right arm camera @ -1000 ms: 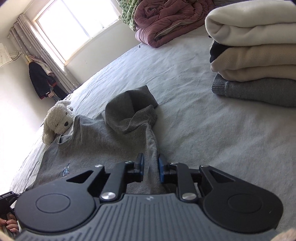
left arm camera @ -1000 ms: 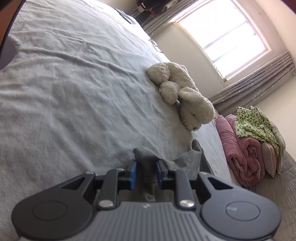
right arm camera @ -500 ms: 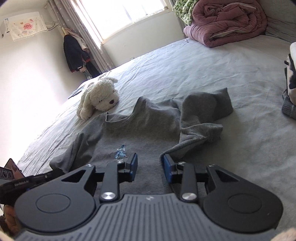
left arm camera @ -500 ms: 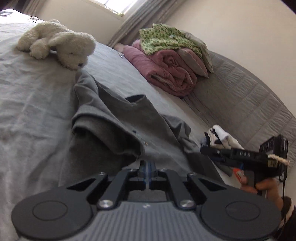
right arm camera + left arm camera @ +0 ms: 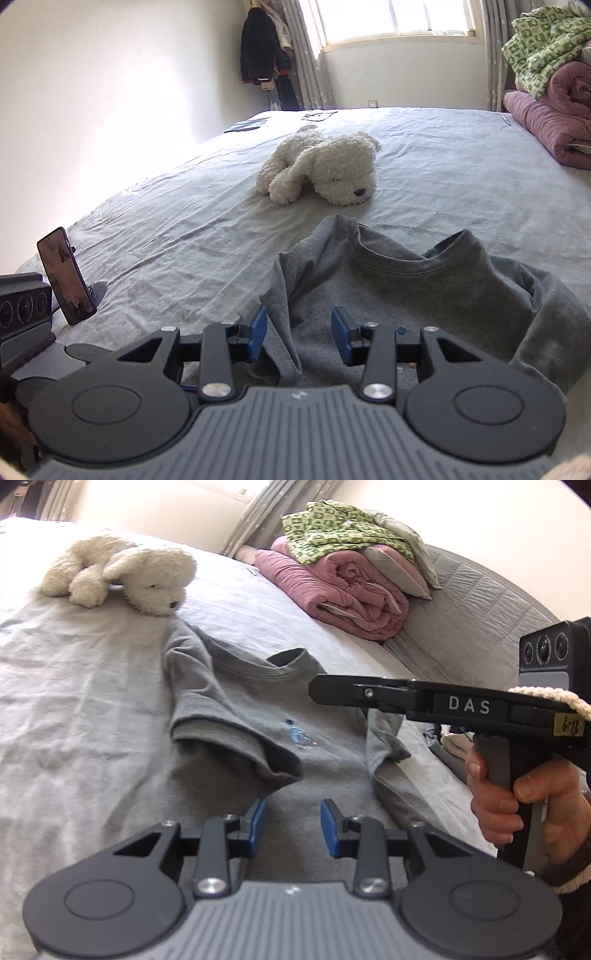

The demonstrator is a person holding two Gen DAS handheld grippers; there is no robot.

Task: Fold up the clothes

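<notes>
Both the left gripper (image 5: 291,821) and right gripper (image 5: 299,338) were opening, empty, over the grey T-shirt (image 5: 258,716); its folded-in sleeve (image 5: 236,746) near the collar might spring back.

A wide bed (image 5: 177,236) under a creased pale grey sheet carries everything. A grey T-shirt (image 5: 258,716) lies on it front up, both sleeves folded in over the body. Just beyond its collar lies a white plush dog (image 5: 325,170). A rolled pink quilt (image 5: 343,587) rests near the padded headboard, with a green-patterned cloth (image 5: 332,531) on top.
</notes>
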